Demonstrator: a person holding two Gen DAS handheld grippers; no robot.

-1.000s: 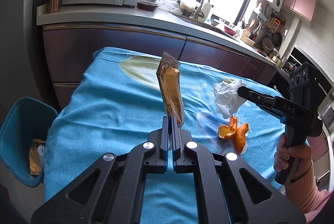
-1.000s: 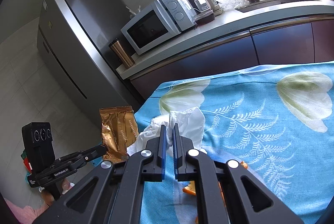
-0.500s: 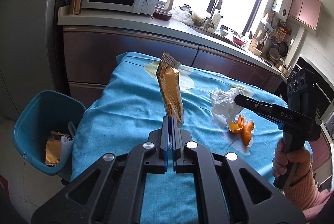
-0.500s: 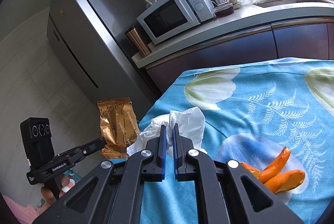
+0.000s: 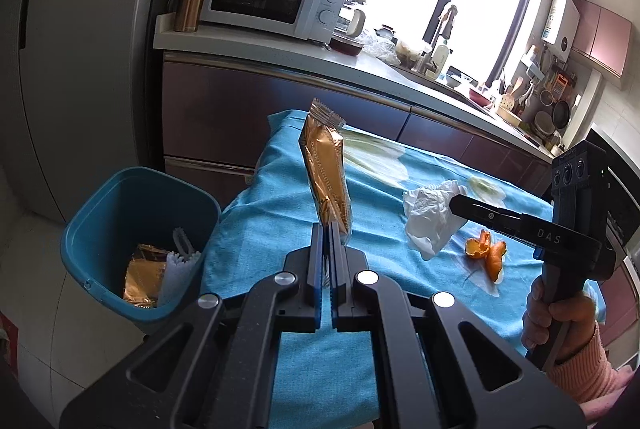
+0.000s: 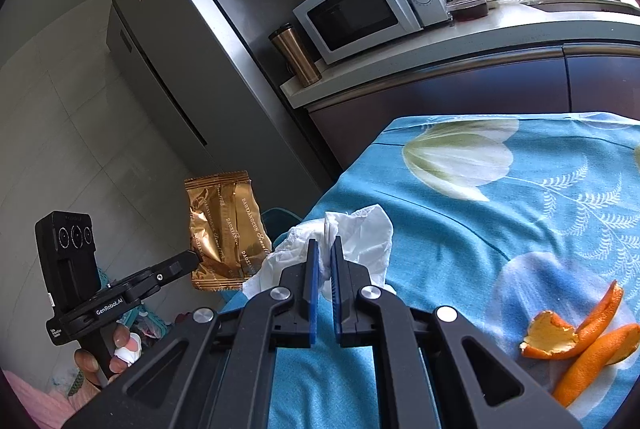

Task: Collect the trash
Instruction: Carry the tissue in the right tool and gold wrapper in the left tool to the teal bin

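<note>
The blue bin [image 5: 96, 229] holds a gold wrapper [image 5: 142, 279] and white paper [image 5: 178, 269].

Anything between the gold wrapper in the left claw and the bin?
Nothing visible. The left claw is shut on the gold foil snack wrapper; the open teal plastic bin stands on the floor beside the table's corner, holding only trash.

Left wrist view: bin [image 5: 120, 229] lower left, off my bench's [image 5: 256, 241] edge, wrappers inside. Snack wrapper [image 5: 326, 181] centre frame, above my left tool [image 5: 329, 241]. Tissue [image 5: 426, 225] right of it at my right tool [image 5: 460, 207]; orange peel [image 5: 486, 253] on bench, lower right.
</note>
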